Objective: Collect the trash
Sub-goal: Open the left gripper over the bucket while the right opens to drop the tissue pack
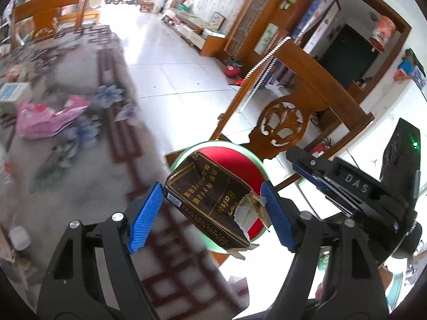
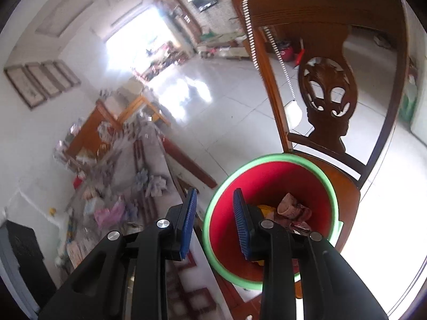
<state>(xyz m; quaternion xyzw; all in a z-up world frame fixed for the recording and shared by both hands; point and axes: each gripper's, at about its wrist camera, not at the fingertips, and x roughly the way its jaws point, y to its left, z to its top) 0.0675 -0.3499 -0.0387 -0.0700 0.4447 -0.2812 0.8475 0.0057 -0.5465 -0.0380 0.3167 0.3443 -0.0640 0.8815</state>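
The box (image 1: 213, 200) is dark brown with thin gold border lines and gold lettering, and its torn end shows white card. The bucket (image 2: 221, 213) behind it is red inside with a light green rim. Both the left gripper (image 1: 213, 218) and the right gripper (image 2: 214, 222) have black frames and ridged blue pads. The chair (image 2: 331, 122) is reddish-brown wood with a carved cut-out pattern in its back. The tablecloth (image 1: 88, 144) is grey with blue-purple flowers and a dark red lattice band along its edge. A pink bag (image 1: 48, 120) lies on it. The floor (image 1: 170, 74) is white tile.
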